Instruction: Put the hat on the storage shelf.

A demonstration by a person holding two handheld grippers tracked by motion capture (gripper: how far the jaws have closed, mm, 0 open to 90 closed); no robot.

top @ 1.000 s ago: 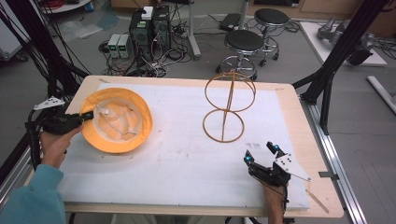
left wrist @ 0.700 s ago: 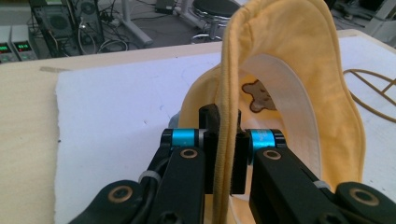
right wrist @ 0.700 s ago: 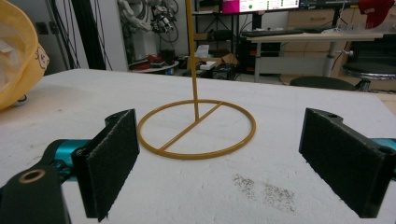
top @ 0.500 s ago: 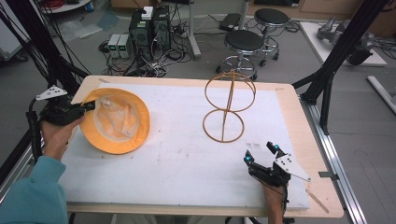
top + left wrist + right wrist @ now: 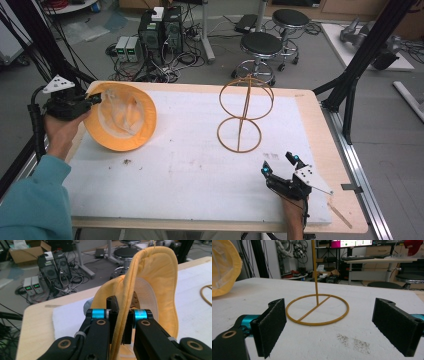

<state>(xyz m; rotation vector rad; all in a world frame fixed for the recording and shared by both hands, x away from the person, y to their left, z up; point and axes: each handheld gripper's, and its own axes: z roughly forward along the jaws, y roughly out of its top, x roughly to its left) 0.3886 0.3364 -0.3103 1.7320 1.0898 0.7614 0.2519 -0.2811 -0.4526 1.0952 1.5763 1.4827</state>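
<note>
Since the earlier frame my left gripper has lifted the orange hat by its brim, so the hat has gone from lying flat and open-side-up to tipped on edge, its white lining turned toward the middle of the table. The jaws are pinched together on the brim: in the left gripper view the folded orange edge runs straight up between the two black pads and curls over above them, with the crown hanging just ahead of the tips.

My right gripper rests low near the front of the table with its jaws spread wide and nothing between them. Directly ahead of it, well apart from the pads, stands the wire hat stand; in the right gripper view its base ring lies flat on the white mat with the thin post rising from the centre.

I judge the hat to be light and thoroughly soft, cloth that sags and folds wherever it is unsupported, not slippery against the rough pads. The stitched brim edge is the firmest part to hold; a second grip on the brim across from mine would keep it open
</note>
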